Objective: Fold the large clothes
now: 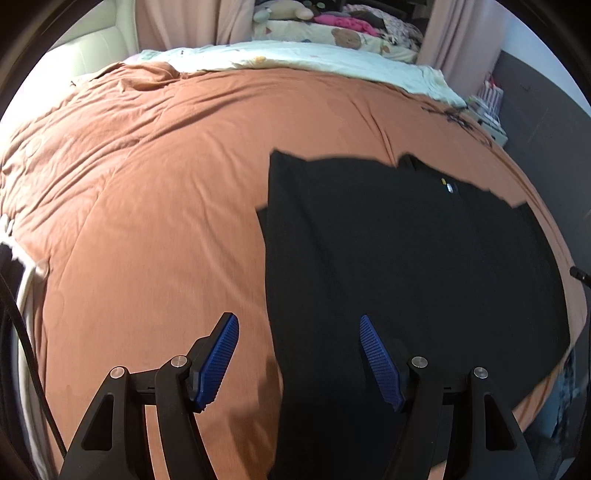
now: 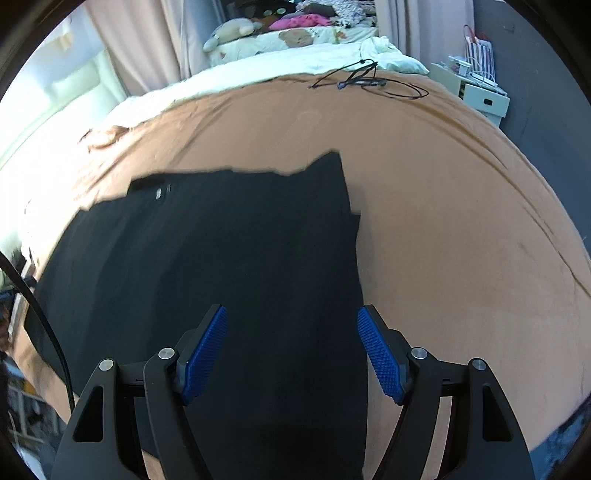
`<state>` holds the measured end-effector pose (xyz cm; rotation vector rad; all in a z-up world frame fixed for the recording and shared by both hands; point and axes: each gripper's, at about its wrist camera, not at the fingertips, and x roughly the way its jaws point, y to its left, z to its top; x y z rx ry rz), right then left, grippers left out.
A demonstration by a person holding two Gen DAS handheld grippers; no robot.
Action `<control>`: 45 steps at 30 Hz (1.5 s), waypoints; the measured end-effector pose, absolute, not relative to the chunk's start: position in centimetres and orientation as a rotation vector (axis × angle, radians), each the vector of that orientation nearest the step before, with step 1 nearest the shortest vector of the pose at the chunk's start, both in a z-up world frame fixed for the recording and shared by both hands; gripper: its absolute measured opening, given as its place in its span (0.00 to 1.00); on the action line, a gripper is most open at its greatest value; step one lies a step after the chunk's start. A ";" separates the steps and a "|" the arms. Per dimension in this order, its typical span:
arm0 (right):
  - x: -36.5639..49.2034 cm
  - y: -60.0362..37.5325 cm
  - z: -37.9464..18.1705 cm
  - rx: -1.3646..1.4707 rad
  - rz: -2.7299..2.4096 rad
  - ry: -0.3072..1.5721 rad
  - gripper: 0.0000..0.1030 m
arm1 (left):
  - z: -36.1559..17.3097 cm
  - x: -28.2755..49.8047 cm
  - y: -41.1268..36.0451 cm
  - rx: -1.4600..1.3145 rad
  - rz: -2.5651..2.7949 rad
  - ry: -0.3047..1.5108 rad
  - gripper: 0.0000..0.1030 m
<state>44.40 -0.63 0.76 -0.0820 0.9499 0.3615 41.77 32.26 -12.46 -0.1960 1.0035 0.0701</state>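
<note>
A large black garment (image 1: 406, 266) lies spread flat on an orange bed cover (image 1: 147, 192), with a small label near its far edge. In the left wrist view my left gripper (image 1: 299, 325) hovers open over the garment's left edge, nothing between its blue pads. In the right wrist view the same black garment (image 2: 221, 251) fills the left half, and my right gripper (image 2: 291, 315) stands open above its right edge, also holding nothing. The orange bed cover (image 2: 461, 221) stretches away to the right.
A pale quilt (image 1: 314, 61) and soft toys (image 2: 236, 31) lie at the head of the bed. A black cable (image 2: 369, 79) rests on the cover's far right. White boxes (image 2: 484, 98) stand by the grey wall. A dark cord (image 1: 26, 332) hangs at left.
</note>
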 end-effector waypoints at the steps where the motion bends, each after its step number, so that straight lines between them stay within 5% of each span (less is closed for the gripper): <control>1: 43.6 -0.5 0.6 -0.093 0.363 0.958 0.70 | -12.6 41.0 32.0 -0.197 0.060 1.008 0.68; 12: 40.4 -2.9 -3.5 -0.200 0.187 1.077 0.69 | -16.4 36.8 33.0 -0.150 0.202 1.087 0.70; 23: 38.1 -4.9 2.5 -0.144 0.171 0.987 0.68 | -13.3 34.6 33.8 -0.170 0.310 0.985 0.70; 36: 34.3 3.3 3.4 -0.199 0.413 0.877 0.68 | -15.1 30.2 36.1 -0.590 0.135 1.016 0.70; 45: 36.1 5.4 1.2 -0.133 0.569 0.994 0.68 | -16.4 30.4 35.7 -0.743 0.014 1.038 0.68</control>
